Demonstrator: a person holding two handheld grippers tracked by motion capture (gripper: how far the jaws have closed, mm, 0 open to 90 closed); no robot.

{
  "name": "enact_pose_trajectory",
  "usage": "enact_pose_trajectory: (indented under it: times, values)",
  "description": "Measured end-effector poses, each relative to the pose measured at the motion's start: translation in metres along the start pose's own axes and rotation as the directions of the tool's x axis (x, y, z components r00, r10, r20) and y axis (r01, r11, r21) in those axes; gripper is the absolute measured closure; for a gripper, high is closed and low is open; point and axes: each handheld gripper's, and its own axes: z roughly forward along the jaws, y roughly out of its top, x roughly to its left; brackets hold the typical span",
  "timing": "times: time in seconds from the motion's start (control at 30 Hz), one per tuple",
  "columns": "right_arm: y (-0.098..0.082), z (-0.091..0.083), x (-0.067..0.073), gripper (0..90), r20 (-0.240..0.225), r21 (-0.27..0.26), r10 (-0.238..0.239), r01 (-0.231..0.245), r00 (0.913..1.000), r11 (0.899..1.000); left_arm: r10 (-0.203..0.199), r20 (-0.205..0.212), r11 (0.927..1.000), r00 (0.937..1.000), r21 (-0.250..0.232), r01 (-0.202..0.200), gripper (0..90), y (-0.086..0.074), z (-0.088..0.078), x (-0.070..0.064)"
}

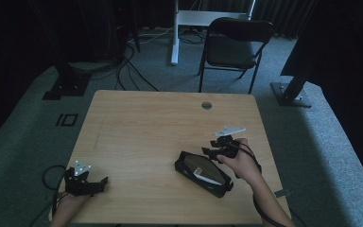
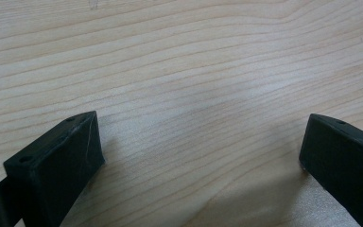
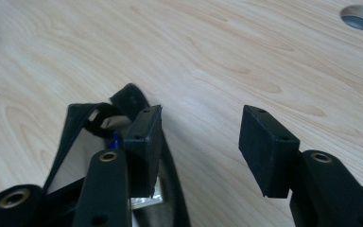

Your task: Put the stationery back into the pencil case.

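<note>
High view first: we see a pale wooden worktop (image 1: 146, 137) with a black pouch (image 1: 203, 174) lying toward its five o'clock area, its long axis running from ten o'clock to four o'clock. The pouch is unzipped, and something pale shows inside its open top.

Our right hand-held gripper (image 1: 211, 152) sits at the pouch's one o'clock end, just beside its upper edge, with our right hand (image 1: 241, 163) behind it. In the right gripper view its jaws stand partly apart with bare wood between them and nothing clamped. One jaw hangs over the open mouth of the pouch (image 3: 123, 161), at about eight o'clock in that view; the other is over the worktop alone. We cannot tell whether that jaw touches the fabric. A small blue item and a bit of silvery packaging peek out beside it.

Our left hand-held gripper (image 1: 99, 183) rests at the worktop's seven o'clock corner, well apart from the pouch. In the left gripper view its jaws are spread wide over bare wood (image 2: 179, 94), gripping nothing.

A round cable hole (image 1: 206, 105) lies toward one o'clock on the worktop, and a dark chair (image 1: 234, 45) stands beyond the far edge.
</note>
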Motion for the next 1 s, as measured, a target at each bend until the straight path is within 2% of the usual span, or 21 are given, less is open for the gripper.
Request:
enact_pose_trajectory:
  times: [0.43,0.5,0.7,1.0]
  values:
    - [-0.016,0.007,-0.025,43.6,0.067,-0.002,0.068,-0.068,0.9954,0.998,0.0,0.0,1.0,1.0,0.0,0.0,0.2,0.0,0.0,0.0]
    - [-0.019,0.007,-0.028,43.0,0.067,-0.004,0.088,-0.088,0.9939,0.996,0.0,0.0,1.0,1.0,0.0,0.0,0.2,0.0,0.0,0.0]
    - [-0.029,0.01,-0.035,40.8,0.079,-0.006,0.099,-0.099,0.9919,0.995,0.0,0.0,1.0,1.0,0.0,0.0,0.2,0.0,0.0,0.0]
    - [-0.046,0.01,-0.046,39.1,0.107,-0.009,0.138,-0.138,0.9847,0.99,0.0,0.0,1.0,1.0,0.0,0.0,0.2,0.0,0.0,0.0]
